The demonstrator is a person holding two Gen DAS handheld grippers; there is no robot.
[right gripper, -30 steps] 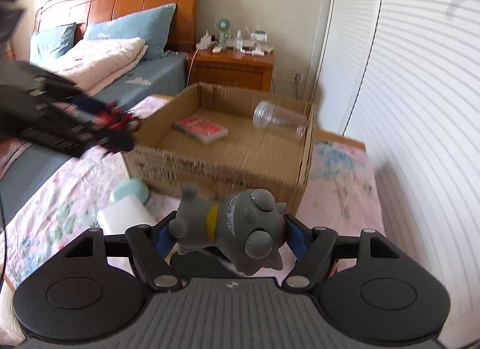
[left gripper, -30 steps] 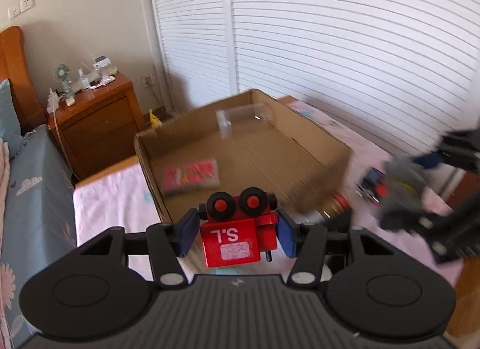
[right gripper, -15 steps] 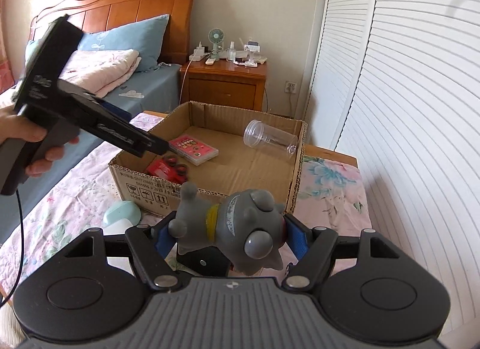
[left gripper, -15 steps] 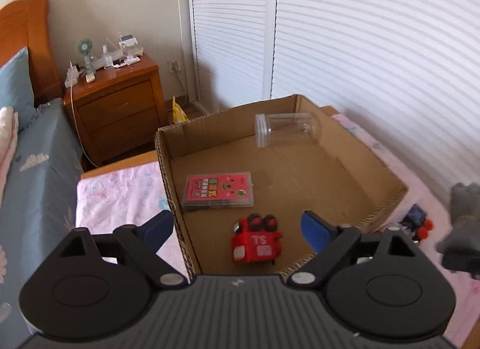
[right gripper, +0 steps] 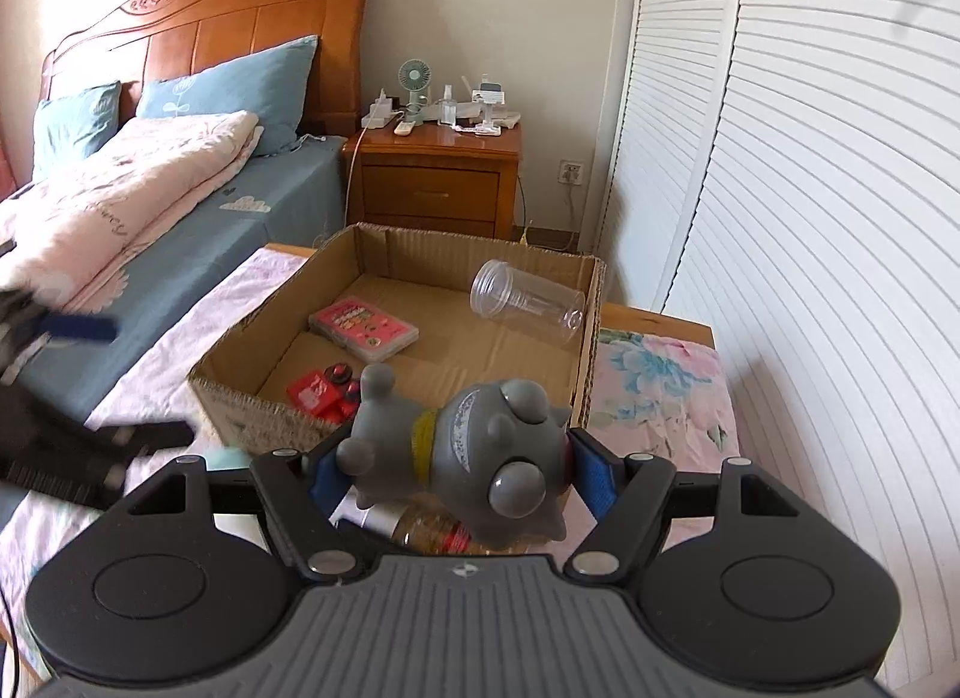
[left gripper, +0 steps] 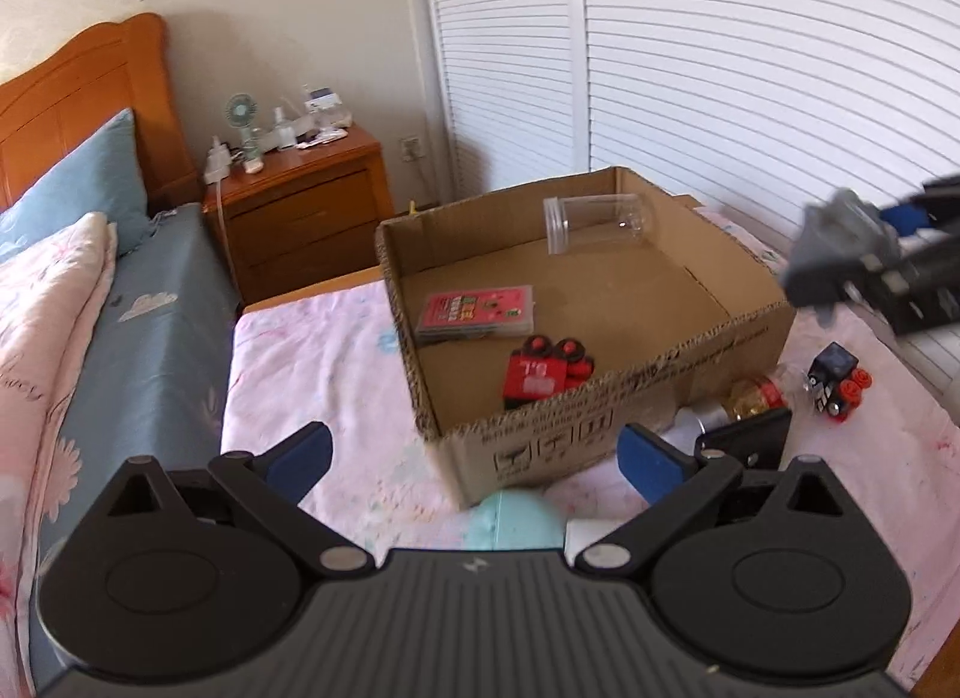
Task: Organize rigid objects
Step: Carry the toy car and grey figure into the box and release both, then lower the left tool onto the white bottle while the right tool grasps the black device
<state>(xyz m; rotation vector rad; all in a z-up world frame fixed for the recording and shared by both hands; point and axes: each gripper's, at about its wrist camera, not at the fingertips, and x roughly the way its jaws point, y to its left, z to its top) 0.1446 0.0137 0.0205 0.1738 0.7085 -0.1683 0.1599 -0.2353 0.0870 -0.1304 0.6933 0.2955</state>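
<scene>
At the bottom of the left wrist view, the left gripper hangs with its blue fingers spread wide and nothing between them, low over the pink flowered cloth, probably free for the next pick. In mid-frame the cardboard box holds a red toy car, a pink card case and a clear cup on its side. To the lower right, outside the box, a black toy car and a bottle wait. A wooden nightstand stands at upper left.

In the right wrist view, the right gripper at lower centre is clamped on a grey toy animal, held above the box's near wall, likely for dropping inside. A bed fills the left and white slatted doors the right.
</scene>
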